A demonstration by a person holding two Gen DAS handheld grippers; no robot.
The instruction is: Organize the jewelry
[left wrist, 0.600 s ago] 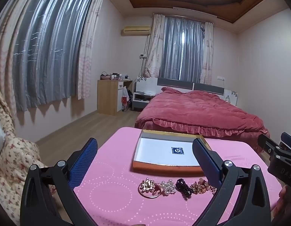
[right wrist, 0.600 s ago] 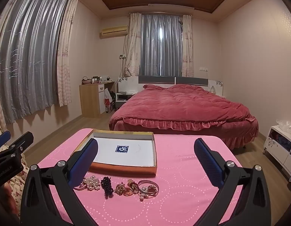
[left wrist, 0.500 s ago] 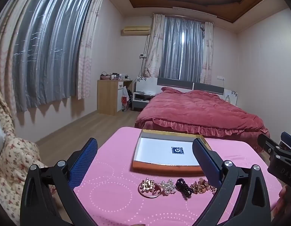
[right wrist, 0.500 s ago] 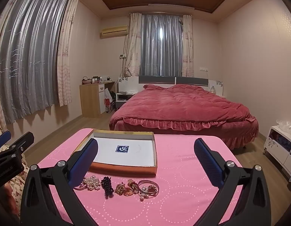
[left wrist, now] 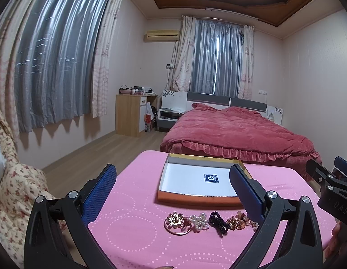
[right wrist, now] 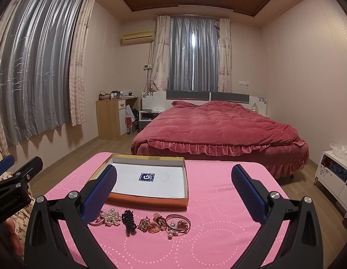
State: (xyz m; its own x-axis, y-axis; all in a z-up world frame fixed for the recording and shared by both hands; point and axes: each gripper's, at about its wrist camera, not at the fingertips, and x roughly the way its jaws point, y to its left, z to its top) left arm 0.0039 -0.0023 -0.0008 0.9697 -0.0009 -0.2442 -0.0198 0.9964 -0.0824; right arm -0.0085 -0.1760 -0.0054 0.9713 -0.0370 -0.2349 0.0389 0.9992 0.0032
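A row of jewelry lies on the pink tablecloth [left wrist: 133, 242]: a gold flower ring [left wrist: 176, 222], a pearl cluster [left wrist: 199, 220], a black bead piece [left wrist: 218, 222] and amber pieces [left wrist: 238, 220]. In the right wrist view the row runs from the pearl cluster [right wrist: 110, 217] and black beads [right wrist: 129, 220] to a bangle ring [right wrist: 179, 223]. An open shallow box [left wrist: 202, 180] with a white floor and orange wall sits just behind them; it also shows in the right wrist view [right wrist: 148, 181]. My left gripper [left wrist: 172, 182] and right gripper [right wrist: 173, 182] are both open, empty, above the table's near side.
A bed with a red quilt [right wrist: 218, 125] stands beyond the table. A floral-covered seat [left wrist: 14, 190] is at the left. A white cabinet [right wrist: 335, 174] is at the right. A wooden desk [left wrist: 133, 114] stands by the far wall.
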